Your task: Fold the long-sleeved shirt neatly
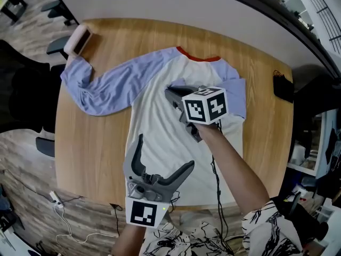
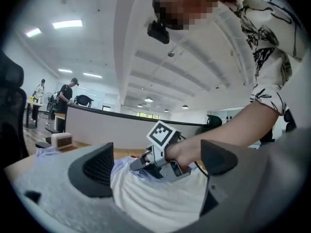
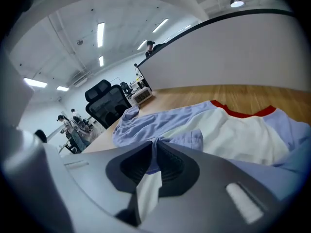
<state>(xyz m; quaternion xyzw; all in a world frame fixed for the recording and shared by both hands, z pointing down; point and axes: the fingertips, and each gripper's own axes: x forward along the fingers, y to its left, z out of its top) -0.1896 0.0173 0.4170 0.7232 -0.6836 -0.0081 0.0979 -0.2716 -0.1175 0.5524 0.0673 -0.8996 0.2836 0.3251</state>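
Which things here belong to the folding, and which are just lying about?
In the job: white long-sleeved shirt with lilac sleeves; right tongs, clamped on its cuff; left tongs, open over its lower half.
Lying about: pink-and-white box, far corner of the wooden table; black pouch-like object, its right edge.

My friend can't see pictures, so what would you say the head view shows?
A white, blue-sleeved shirt lies on a wooden table. The right gripper pinches one sleeve folded over it; the left gripper hangs open.
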